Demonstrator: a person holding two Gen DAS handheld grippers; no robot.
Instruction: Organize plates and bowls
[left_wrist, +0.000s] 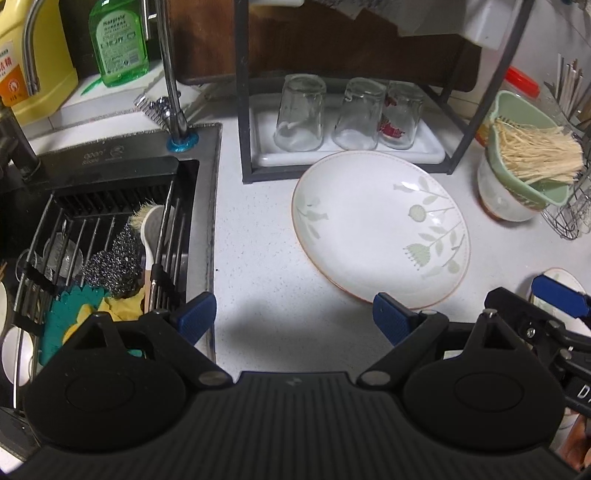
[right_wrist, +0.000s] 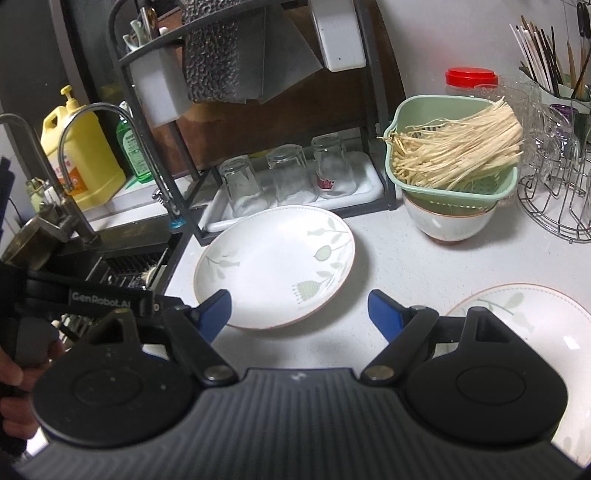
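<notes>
The left gripper hangs over the white counter with its blue fingers spread wide and nothing between them; its right finger sits just at the near rim of the plate. That plate — white, with pale green leaf and flower prints — lies flat on the counter, just in front of the black rack where three upturned glasses stand on a white tray.

The right gripper is released too, fingers apart and holding nothing, its left finger over the same plate's near edge. A second plate of the same pattern lies on the counter at lower right, partly hidden behind the gripper's body.

Right of the rack, a white bowl stands on the counter with a green strainer nested in it — pale noodle-like strands fill the strainer. To the left is the sink, its rack holding steel wool and a brush.
</notes>
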